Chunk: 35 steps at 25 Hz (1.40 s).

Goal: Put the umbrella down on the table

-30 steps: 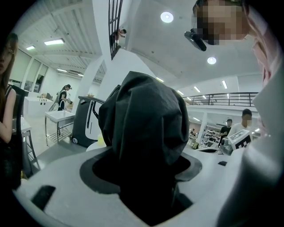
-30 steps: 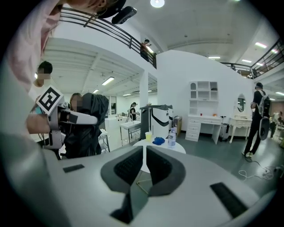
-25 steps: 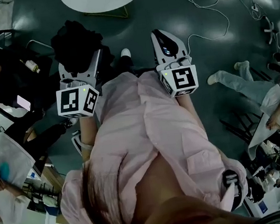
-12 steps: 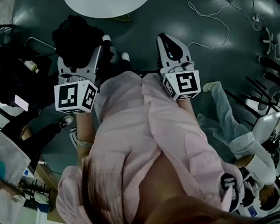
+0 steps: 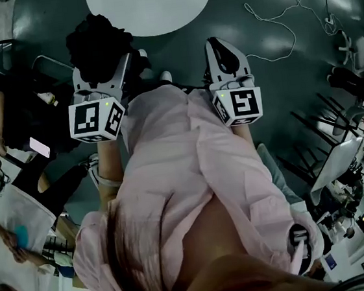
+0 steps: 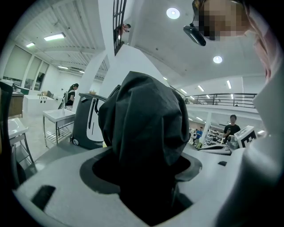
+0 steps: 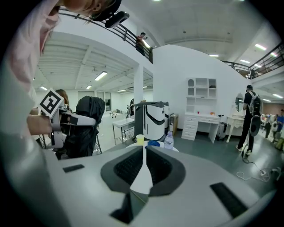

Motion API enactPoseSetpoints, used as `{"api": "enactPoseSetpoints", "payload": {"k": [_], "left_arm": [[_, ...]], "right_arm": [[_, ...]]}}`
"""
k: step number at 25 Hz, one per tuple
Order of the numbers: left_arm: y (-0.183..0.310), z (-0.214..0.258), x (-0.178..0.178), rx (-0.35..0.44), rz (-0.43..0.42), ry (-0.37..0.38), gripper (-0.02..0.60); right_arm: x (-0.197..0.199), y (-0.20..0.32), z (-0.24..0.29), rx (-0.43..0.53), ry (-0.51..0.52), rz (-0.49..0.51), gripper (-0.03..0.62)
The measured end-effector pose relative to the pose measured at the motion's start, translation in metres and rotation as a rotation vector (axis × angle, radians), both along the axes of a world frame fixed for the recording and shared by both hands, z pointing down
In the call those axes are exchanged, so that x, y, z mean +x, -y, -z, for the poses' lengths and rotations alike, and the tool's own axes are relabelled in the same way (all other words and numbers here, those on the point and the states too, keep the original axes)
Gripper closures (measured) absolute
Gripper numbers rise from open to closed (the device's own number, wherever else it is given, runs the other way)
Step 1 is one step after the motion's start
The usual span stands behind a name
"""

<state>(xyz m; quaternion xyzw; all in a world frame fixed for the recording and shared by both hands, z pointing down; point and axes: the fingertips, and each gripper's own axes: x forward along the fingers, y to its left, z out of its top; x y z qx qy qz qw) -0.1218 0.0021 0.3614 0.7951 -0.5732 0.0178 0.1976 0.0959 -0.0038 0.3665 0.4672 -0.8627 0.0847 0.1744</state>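
Clamped in the left tongs (image 6: 146,186), the folded black umbrella (image 6: 146,128) bunches up between their jaws, held over the floor just left of the round white tabletop (image 5: 150,5). The right tongs (image 7: 144,170) are pressed together on nothing, well right of the umbrella. A yellow cup (image 7: 140,139) and a bottle (image 7: 168,140) stand beyond them.

Pale pink long-sleeved shirt (image 5: 191,166). Left gripper (image 5: 103,71), right gripper (image 5: 221,50): grey bodies, white cubes bearing black square markers.
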Motion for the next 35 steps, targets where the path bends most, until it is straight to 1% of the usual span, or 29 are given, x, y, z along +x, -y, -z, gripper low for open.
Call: {"api": "enactPoseSetpoints", "payload": {"k": [4, 8, 13, 17, 20, 28, 32, 35], "left_arm": [[0.026, 0.001, -0.019, -0.006, -0.028, 0.009, 0.247], [0.047, -0.002, -0.030, -0.013, -0.044, 0.006, 0.247], [0.064, -0.004, -0.044, -0.025, -0.044, 0.014, 0.247], [0.070, -0.005, -0.053, -0.039, -0.011, 0.020, 0.247], [0.073, -0.003, -0.057, -0.049, 0.019, 0.024, 0.247], [0.085, -0.006, -0.063, -0.075, 0.133, 0.037, 0.247], [0.097, -0.002, -0.057, -0.085, 0.193, 0.053, 0.247], [0.107, 0.001, -0.049, -0.084, 0.219, 0.076, 0.247]], "right_arm": [[-0.015, 0.021, 0.005, 0.002, -0.011, -0.030, 0.553], [-0.023, 0.038, 0.003, -0.007, -0.010, -0.059, 0.553], [-0.029, 0.051, -0.004, -0.036, -0.025, -0.084, 0.553], [-0.024, 0.062, -0.006, -0.053, -0.032, -0.098, 0.553], [-0.021, 0.071, -0.005, -0.061, -0.032, -0.091, 0.553], [-0.026, 0.108, -0.008, -0.059, -0.027, 0.005, 0.553], [-0.017, 0.135, -0.003, -0.044, -0.008, 0.040, 0.553], [-0.009, 0.151, -0.004, -0.040, 0.002, 0.064, 0.553]]}}
